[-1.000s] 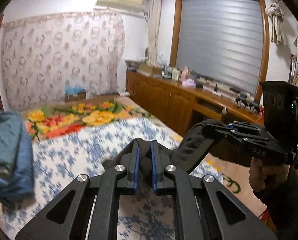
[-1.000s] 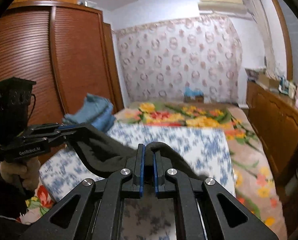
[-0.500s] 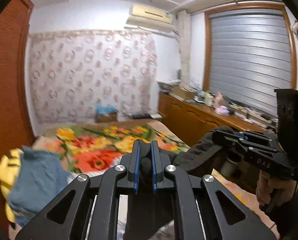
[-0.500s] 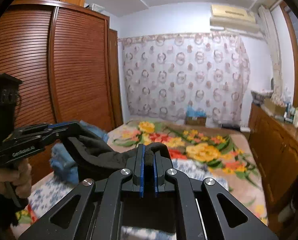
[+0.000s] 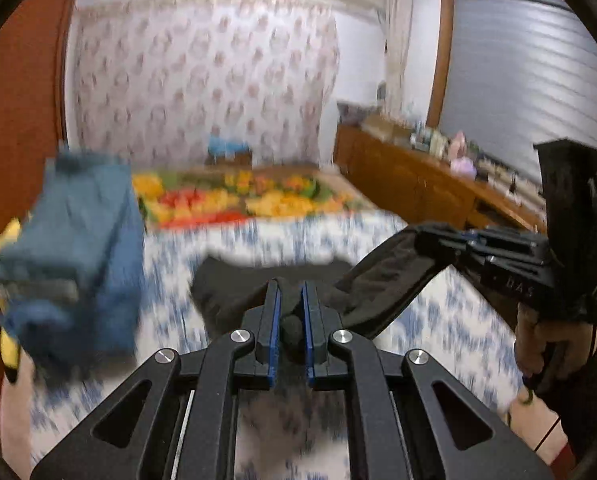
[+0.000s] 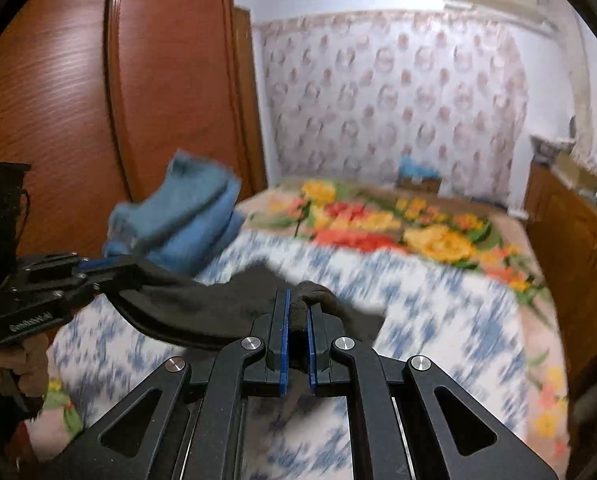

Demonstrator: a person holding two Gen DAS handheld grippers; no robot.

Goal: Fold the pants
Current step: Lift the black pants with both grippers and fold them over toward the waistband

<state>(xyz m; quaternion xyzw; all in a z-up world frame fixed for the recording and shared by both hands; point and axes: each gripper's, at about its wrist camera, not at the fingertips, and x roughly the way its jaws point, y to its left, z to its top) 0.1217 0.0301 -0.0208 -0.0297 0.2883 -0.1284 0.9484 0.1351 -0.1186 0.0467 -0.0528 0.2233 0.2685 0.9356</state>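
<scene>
Both grippers, left and right, stay clamped on the black pants, which have swung down from mid-air toward the bed at 12 o'clock, likely ready for laying flat.

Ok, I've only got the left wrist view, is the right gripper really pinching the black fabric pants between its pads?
Observer: Yes. The right wrist view shows a fold of the black fabric pants between the right gripper's blue pads.
Operator: And my left gripper from outside?
Observer: The left gripper is shut on the pants' other end; the cloth sags between both grippers.
Operator: What's beyond the blue pile?
Observer: A tall brown ribbed wooden wardrobe stands behind the folded blue cloth pile.
</scene>
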